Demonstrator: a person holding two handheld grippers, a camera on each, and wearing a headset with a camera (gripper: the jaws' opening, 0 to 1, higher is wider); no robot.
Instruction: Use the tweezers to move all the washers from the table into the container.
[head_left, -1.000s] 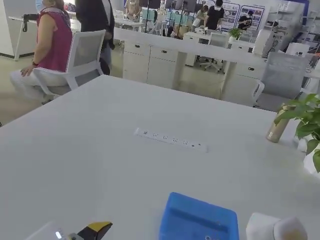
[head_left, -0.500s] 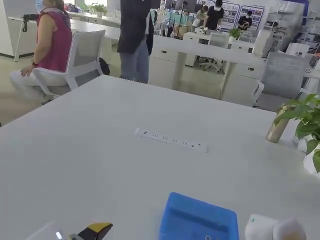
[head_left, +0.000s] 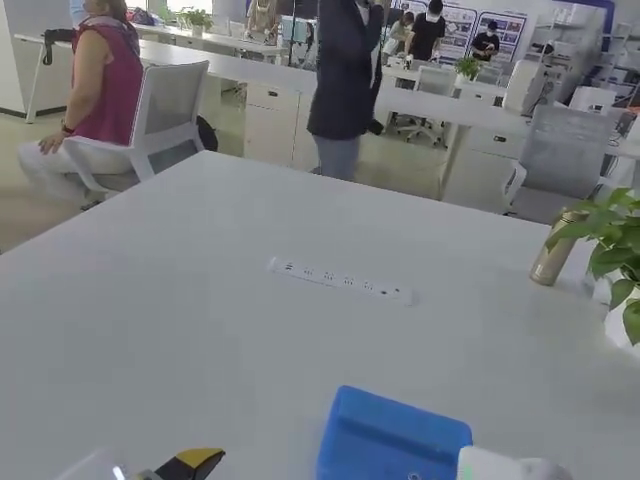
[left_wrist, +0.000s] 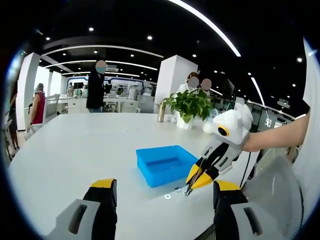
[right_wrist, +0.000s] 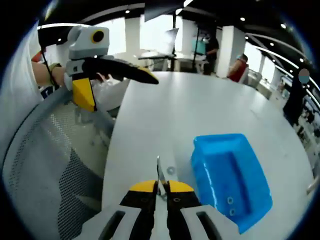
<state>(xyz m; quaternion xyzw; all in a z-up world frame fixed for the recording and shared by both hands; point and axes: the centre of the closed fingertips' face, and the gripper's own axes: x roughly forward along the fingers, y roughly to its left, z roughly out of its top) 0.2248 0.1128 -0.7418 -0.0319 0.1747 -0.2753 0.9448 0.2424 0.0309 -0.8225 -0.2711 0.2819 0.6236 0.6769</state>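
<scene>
We can read no text anywhere. In the head view the wall posters (head_left: 465, 22) at the far end of the room carry print and pictures, but it is too small and blurred for us to make out a word. The power strip (head_left: 340, 280) lying on the bench (head_left: 150, 330) bears small dark marks along its top, too fine to tell as letters or numbers.

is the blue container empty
No, the right gripper view shows two small washers lying on the floor of the blue container, near one end.
</scene>
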